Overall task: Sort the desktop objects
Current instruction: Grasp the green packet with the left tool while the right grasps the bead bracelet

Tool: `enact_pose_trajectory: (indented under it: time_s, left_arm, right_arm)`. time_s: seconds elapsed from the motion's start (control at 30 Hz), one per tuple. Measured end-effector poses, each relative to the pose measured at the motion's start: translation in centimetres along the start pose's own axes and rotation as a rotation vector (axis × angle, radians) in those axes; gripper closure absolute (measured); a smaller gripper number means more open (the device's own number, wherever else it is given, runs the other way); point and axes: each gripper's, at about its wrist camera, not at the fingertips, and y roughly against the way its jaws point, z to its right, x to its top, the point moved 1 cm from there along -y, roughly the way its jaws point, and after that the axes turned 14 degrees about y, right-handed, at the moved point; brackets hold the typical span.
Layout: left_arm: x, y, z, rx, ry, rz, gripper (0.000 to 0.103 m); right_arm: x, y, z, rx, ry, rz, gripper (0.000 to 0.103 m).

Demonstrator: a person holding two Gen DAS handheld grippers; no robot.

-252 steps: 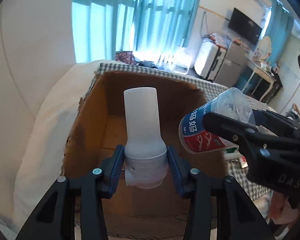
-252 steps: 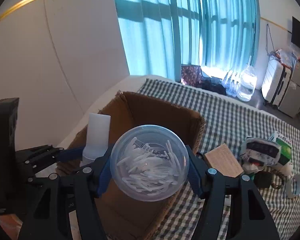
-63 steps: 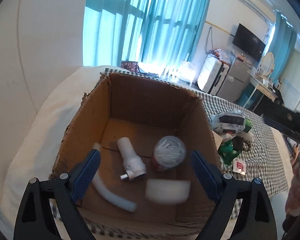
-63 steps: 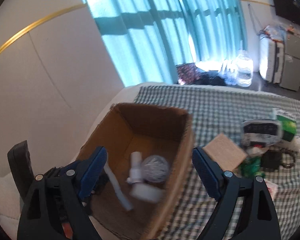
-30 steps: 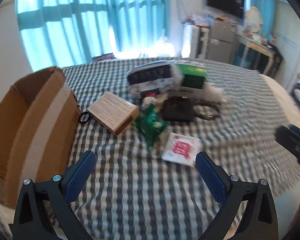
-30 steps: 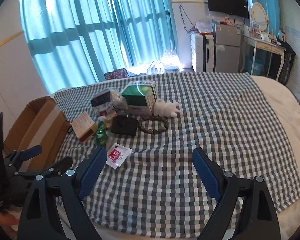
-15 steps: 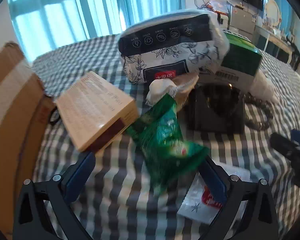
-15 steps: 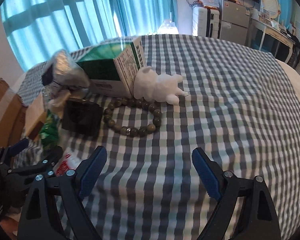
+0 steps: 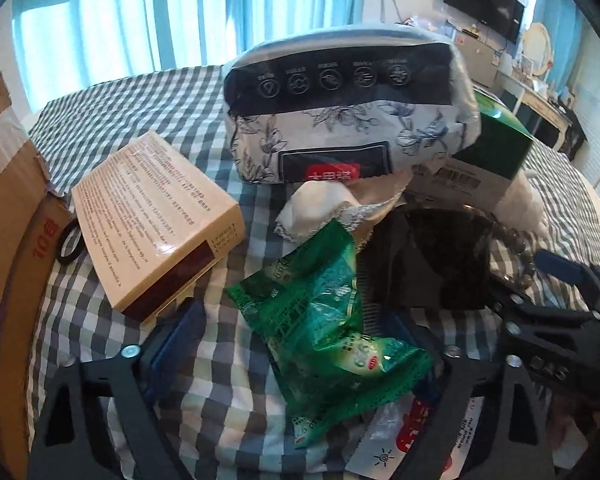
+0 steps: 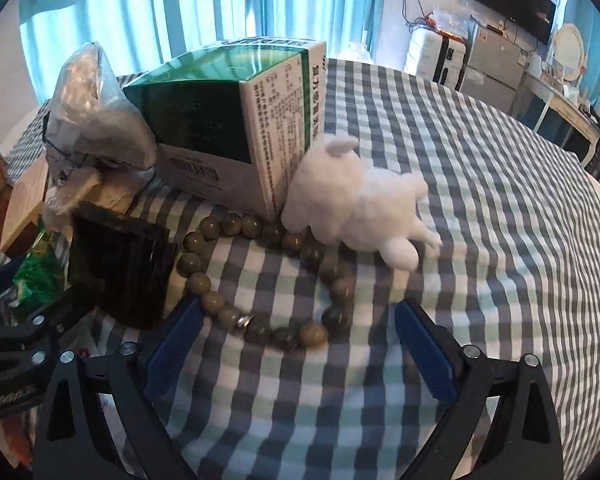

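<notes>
My left gripper (image 9: 300,344) is open, its jaws on either side of a green foil packet (image 9: 328,320) on the checked cloth. Behind it lie a tan box (image 9: 152,216), a floral tissue pack (image 9: 348,108), a black box (image 9: 432,256) and a green-and-white carton (image 9: 488,152). My right gripper (image 10: 296,340) is open, just in front of a green bead bracelet (image 10: 260,280). A white plush toy (image 10: 360,200) leans on the carton (image 10: 236,120) behind the bracelet. The right gripper shows at the right of the left wrist view (image 9: 560,308).
The cardboard box (image 9: 8,240) stands at the left edge. A white sachet with red print (image 9: 416,436) lies under the left gripper. A black ring (image 9: 70,242) lies beside the cardboard box. Checked cloth (image 10: 480,200) stretches to the right of the plush toy.
Both grippers have moved down and closer to the pile. The green packet now sits between the left jaws, and the bracelet lies just ahead of the right jaws.
</notes>
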Motion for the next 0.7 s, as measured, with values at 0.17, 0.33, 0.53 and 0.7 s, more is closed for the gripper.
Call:
enact_pose_trajectory:
  time_s: [0.17, 0.33, 0.53, 0.7]
  left_arm:
    - [-0.2, 0.5, 0.2, -0.036, -0.023, -0.008, 0.056]
    - [-0.1, 1.2, 0.1, -0.072, -0.050, 0.008, 0.072]
    - [0.3, 2.9, -2.0, -0.037, -0.015, 0.053, 0.078]
    - [-0.2, 4.3, -4.0, -0.076, 0.056, -0.016, 0.078]
  right_arm:
    - [0.2, 0.3, -0.3, -0.020, 0.004, 0.027, 0.014]
    - [0.2, 1.2, -0.9, -0.028, 0.002, 0.059, 0.070]
    - [-0.9, 3.2, -1.1, 0.061, -0.055, 0.068, 0.092]
    - [-1.2, 7.1, -0.9, 0.049, -0.075, 0.113, 0.092]
